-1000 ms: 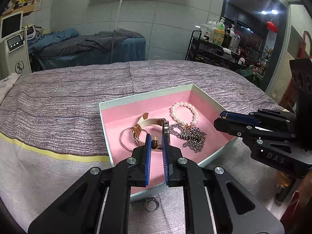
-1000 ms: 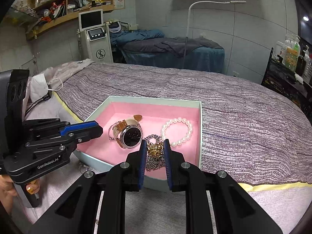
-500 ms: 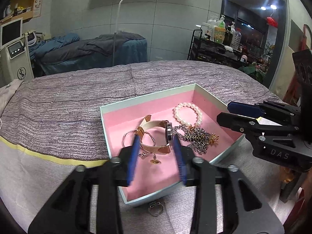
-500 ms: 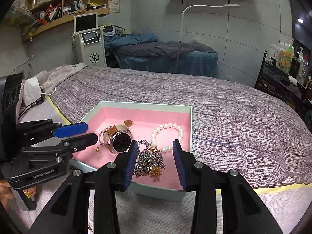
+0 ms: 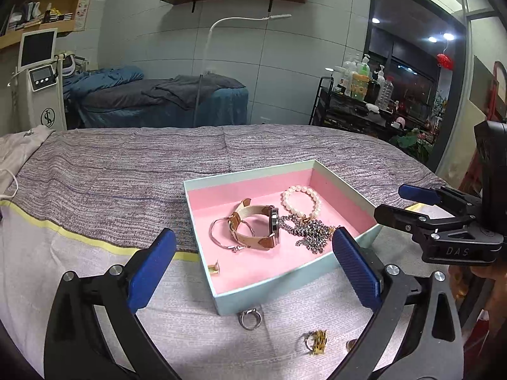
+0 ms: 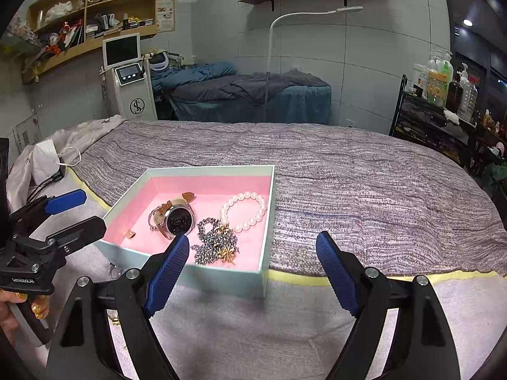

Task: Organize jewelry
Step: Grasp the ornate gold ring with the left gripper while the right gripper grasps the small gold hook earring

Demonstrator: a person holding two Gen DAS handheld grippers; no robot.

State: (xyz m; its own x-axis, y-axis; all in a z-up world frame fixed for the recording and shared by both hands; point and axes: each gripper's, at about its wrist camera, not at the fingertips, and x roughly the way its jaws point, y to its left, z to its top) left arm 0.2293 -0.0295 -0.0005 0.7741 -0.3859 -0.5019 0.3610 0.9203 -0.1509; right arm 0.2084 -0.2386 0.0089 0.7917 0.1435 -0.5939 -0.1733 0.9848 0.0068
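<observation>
Both hand-held grippers hang over a bed draped in a striped purple-grey cover, the left hand-held gripper (image 5: pixel 253 262) with its blue pads spread wide and nothing between them, its jaws having just been opening. The right hand-held gripper (image 6: pixel 250 264) stands apart as well, also just opened and empty.

At the centre of the left wrist view sits the box (image 5: pixel 240 297), pale blue outside and pink within. Inside it lie a watch (image 5: pixel 258 226) on a tan strap, a thin silver bangle (image 5: pixel 221 237) touching it, a pearl bracelet (image 5: pixel 302 201) toward the upper right corner, a tangled silver chain (image 5: pixel 312 232) just below the pearls, and a small gold piece (image 5: pixel 214 269) alone near the front left.

Three pieces remain outside, low in that frame: a silver ring (image 5: pixel 250 318) touching the box's front wall, a gold ring (image 5: pixel 317 342) to its right, and another small item (image 5: pixel 351 345), half hidden by the gripper finger.

The risks look plain. The rings are small and lie flat on soft fabric, so a pinch may catch the cover or flick a ring away. The silver ring's closeness to the wall leaves little room for a pad, and a nudge could shove the light box. Anything dropped onto the chain may snag in it.
</observation>
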